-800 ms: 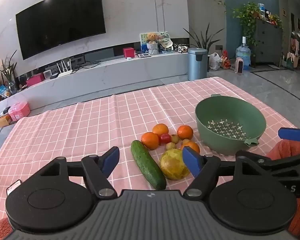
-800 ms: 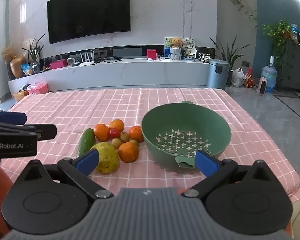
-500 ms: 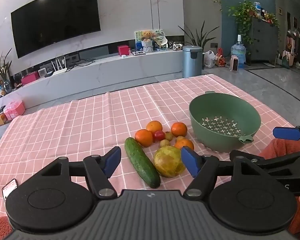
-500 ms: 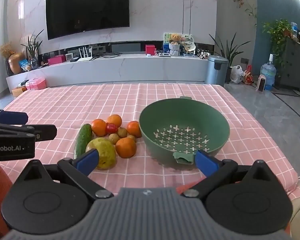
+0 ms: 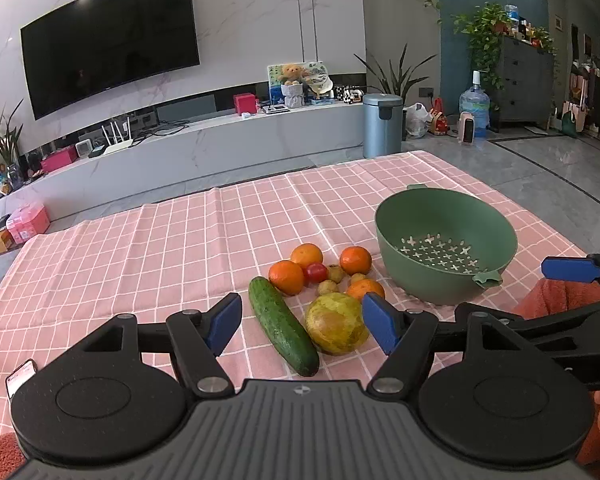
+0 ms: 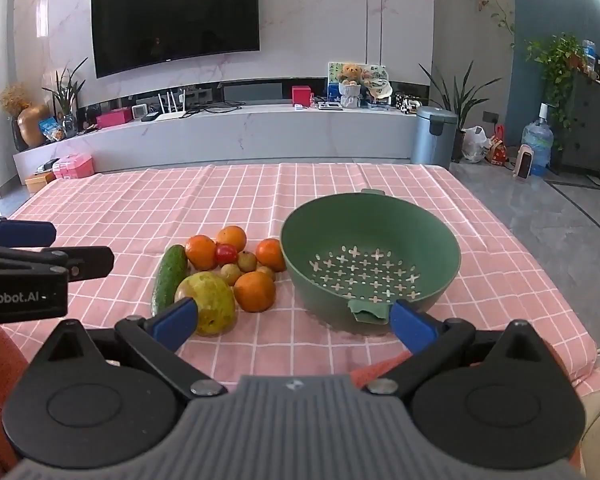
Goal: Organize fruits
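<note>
On the pink checked tablecloth lies a pile of fruit: several oranges (image 5: 286, 277), a red tomato (image 5: 316, 272), small brownish fruits, a large yellow-green fruit (image 5: 336, 323) and a cucumber (image 5: 283, 325). An empty green colander (image 5: 446, 246) stands right of the pile; it also shows in the right wrist view (image 6: 370, 260). My left gripper (image 5: 302, 326) is open and empty, just short of the cucumber and the large fruit. My right gripper (image 6: 294, 320) is open and empty, near the colander's front rim and the large fruit (image 6: 208, 304).
The tablecloth (image 5: 160, 240) hangs over the table's edges. A phone (image 5: 20, 376) lies at the near left. Beyond the table are a TV wall, a low marble bench and a bin (image 5: 382, 124). The left gripper shows at the left of the right wrist view (image 6: 32, 264).
Both grippers have drawn slightly closer to the fruit pile and colander. Jaws stay open. Nothing on the table has moved.
</note>
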The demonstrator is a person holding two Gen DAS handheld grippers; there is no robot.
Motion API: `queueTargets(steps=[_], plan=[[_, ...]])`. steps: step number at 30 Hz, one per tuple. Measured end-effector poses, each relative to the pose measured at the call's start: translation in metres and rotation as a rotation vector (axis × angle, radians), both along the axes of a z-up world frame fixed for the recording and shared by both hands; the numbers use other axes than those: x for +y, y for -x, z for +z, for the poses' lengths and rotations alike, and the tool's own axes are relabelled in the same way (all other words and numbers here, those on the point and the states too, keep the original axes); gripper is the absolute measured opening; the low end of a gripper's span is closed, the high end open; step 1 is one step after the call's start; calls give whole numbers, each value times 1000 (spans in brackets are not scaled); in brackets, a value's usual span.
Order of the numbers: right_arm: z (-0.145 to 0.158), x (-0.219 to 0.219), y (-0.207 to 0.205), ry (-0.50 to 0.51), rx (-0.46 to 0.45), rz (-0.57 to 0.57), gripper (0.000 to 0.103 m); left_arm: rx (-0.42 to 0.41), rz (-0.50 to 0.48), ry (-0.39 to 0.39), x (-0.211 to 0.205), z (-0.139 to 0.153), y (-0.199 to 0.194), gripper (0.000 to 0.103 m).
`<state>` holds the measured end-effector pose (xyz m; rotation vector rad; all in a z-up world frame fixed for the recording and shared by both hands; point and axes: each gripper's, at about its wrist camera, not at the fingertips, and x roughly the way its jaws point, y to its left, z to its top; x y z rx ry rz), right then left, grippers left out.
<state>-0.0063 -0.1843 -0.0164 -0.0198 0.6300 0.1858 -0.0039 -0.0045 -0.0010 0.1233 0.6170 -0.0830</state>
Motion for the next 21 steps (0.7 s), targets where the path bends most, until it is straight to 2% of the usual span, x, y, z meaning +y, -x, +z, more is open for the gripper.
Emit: queueTargets(steps=[21], plan=[[2,-1,0,-7,-7,-42,99,-5,-5,6,0,8,2,81]])
